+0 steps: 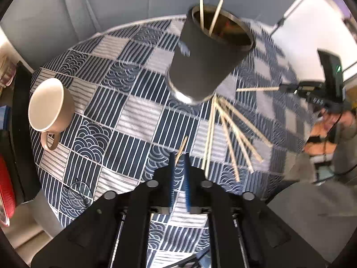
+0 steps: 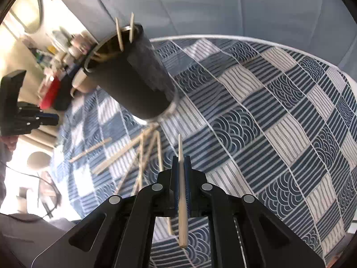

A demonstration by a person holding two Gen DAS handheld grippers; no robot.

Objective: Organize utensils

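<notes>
A black cylindrical holder [image 1: 207, 60] [image 2: 133, 78] stands on the patterned cloth with two chopsticks poking out of its rim. Several loose chopsticks [image 1: 234, 134] [image 2: 133, 154] lie fanned out at its base. My left gripper [image 1: 179, 156] hovers above the cloth left of that pile. Its blue fingers stand a little apart, and a chopstick [image 1: 182, 147] slants between their tips without both pads pressing on it. My right gripper [image 2: 181, 157] is shut on one chopstick [image 2: 181, 189] that runs lengthwise between its fingers. In the left wrist view it shows at the right [image 1: 279, 88].
A beige mug [image 1: 49, 105] stands on the cloth's left side. The round table's edge [image 2: 290, 49] curves behind the holder. Red and dark items [image 1: 4, 189] sit off the table at the left. A person's hand [image 1: 334, 116] holds the right gripper.
</notes>
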